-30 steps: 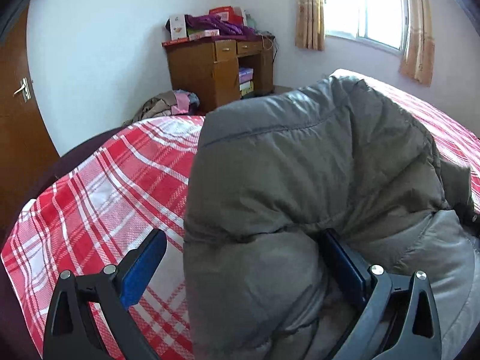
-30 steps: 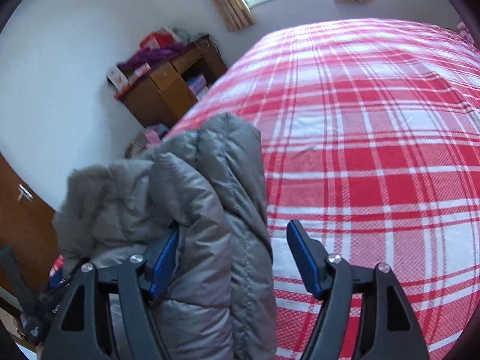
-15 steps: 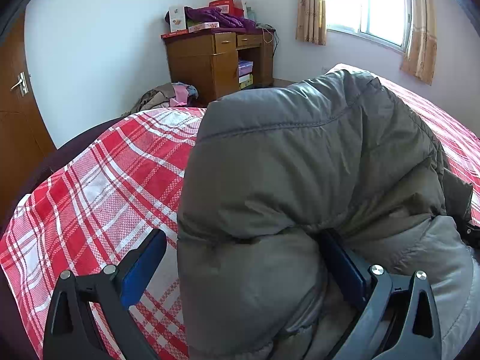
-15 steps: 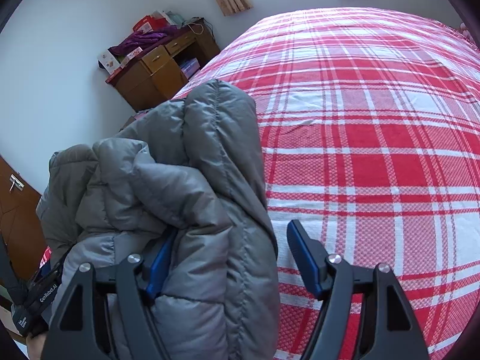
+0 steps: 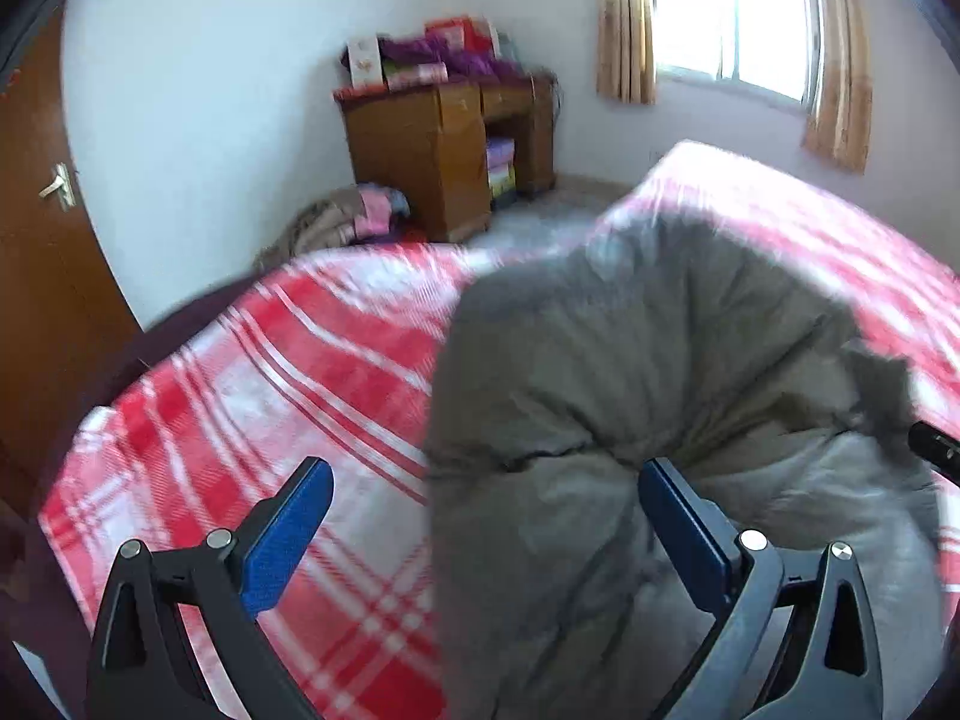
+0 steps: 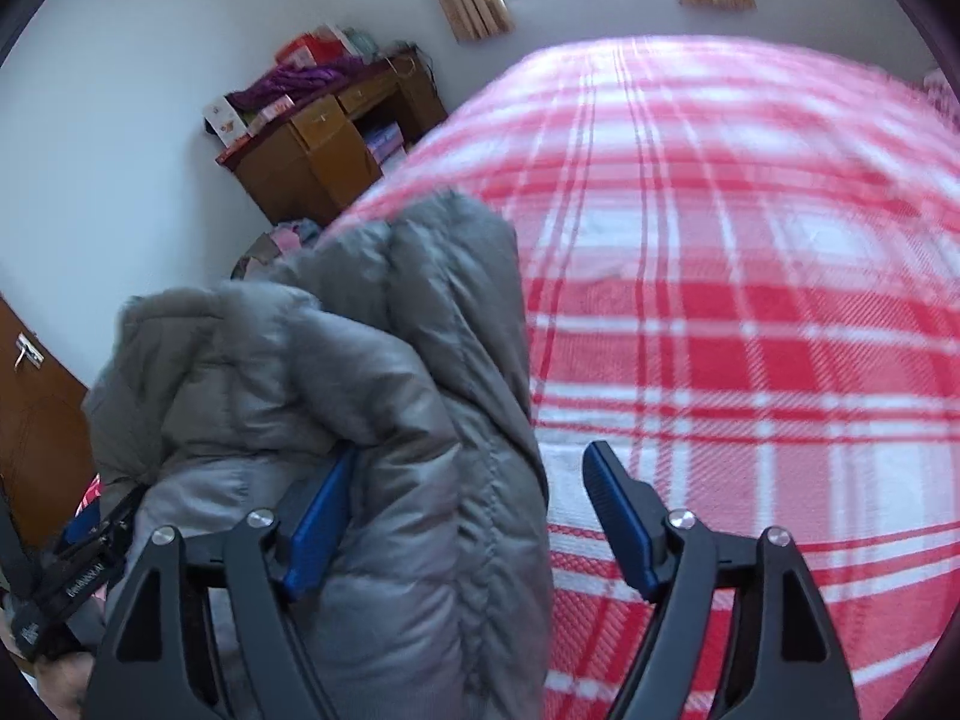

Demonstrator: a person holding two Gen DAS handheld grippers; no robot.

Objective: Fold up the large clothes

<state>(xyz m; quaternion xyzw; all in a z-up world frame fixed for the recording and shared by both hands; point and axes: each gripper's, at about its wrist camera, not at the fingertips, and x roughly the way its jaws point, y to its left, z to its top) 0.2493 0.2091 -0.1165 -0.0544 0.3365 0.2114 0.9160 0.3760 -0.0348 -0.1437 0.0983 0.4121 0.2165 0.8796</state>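
Observation:
A grey puffy down jacket (image 5: 630,372) lies bunched on the red-and-white plaid bed (image 5: 288,372). My left gripper (image 5: 480,516) is open; a thick fold of the jacket fills the right half of its gap and rests against the right finger (image 5: 684,528), while the left finger (image 5: 288,528) is clear of the cloth. In the right wrist view the jacket (image 6: 372,396) drapes over the left finger (image 6: 318,528) of my open right gripper (image 6: 468,516); the right finger (image 6: 618,516) stands free over the bedspread (image 6: 720,300). The left gripper's body (image 6: 72,576) shows at lower left.
A wooden desk (image 5: 444,150) piled with boxes and cloth stands against the far wall. A heap of clothes (image 5: 348,222) lies on the floor beside it. A brown door (image 5: 42,240) is at left, a curtained window (image 5: 732,18) at back.
Both views have shifted and blurred with motion. The jacket has sunk lower and away in the left view. Both grippers stay open with the jacket draped between the fingers.

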